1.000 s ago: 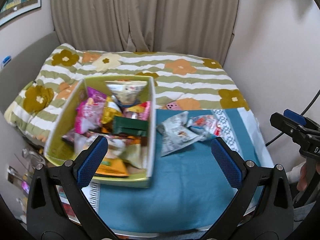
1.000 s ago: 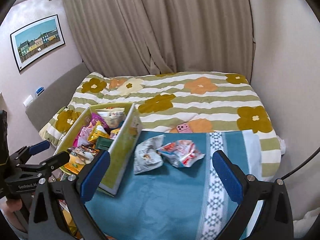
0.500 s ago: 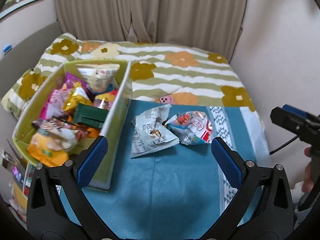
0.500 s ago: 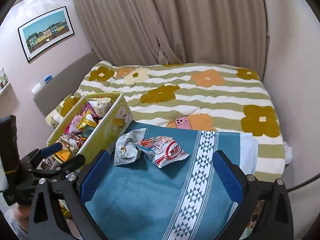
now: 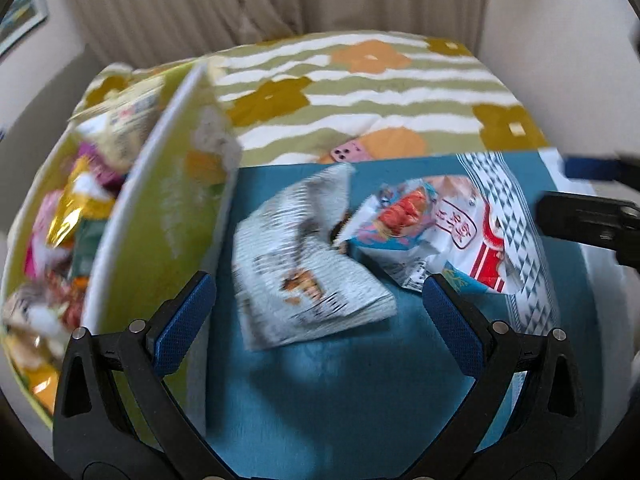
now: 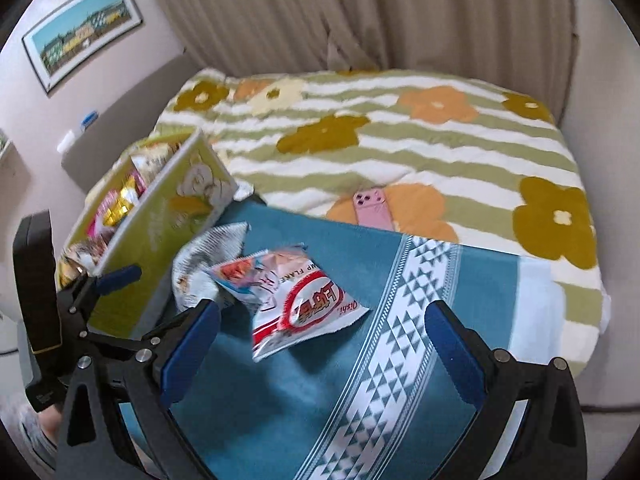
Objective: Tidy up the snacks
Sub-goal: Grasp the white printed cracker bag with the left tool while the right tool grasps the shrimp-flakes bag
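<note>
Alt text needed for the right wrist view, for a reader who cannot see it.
The open right hand-held gripper hovers over a red-and-white crinkly snack bag and a silver snack bag on a teal cloth. A snack-filled green cardboard box stands left.

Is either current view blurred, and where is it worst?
Left wrist view: heavy motion blur, worst on the green box and gray packet; its own hand-held gripper stays sharp. Right wrist view: milder smear on the red-and-white packet; fisheye bending in both.

Both grippers moved in: silver packet (image 5: pixel 308 276) now between left gripper (image 5: pixel 320 320) fingers; red-white packet (image 6: pixel 304 300) just ahead of right gripper (image 6: pixel 320 344).
</note>
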`<state>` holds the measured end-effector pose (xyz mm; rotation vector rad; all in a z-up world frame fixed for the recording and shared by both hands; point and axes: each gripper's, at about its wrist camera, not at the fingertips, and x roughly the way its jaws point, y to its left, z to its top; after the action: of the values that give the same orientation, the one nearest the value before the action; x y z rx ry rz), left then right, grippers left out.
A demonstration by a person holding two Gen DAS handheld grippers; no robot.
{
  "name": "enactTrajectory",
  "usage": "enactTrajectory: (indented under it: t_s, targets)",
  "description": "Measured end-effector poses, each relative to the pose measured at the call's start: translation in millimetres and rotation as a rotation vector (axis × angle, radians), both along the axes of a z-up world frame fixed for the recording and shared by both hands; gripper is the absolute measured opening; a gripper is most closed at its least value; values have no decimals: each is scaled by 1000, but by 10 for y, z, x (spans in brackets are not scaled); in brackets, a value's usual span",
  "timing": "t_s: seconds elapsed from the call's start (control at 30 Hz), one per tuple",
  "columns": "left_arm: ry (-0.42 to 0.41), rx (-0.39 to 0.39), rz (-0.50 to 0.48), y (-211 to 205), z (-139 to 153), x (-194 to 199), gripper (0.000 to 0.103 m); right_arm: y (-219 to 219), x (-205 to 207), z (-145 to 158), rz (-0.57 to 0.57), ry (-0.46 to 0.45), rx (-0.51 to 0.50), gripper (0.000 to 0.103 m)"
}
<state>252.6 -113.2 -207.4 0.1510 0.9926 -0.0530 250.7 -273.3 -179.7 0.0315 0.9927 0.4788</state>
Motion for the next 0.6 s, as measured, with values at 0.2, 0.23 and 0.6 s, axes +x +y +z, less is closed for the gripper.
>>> enactTrajectory:
  t_s: [0.2, 0.23, 0.6]
  targets:
    - [37, 45, -8, -16, -176, 153, 102, 189, 319, -375, 170, 96, -8, 102]
    - [46, 35, -4, 7, -199, 179, 101, 209, 351, -410, 187, 104, -13, 102]
    - [85, 36, -19, 57, -388, 330, 82, 405, 662, -707, 284, 191, 2, 102]
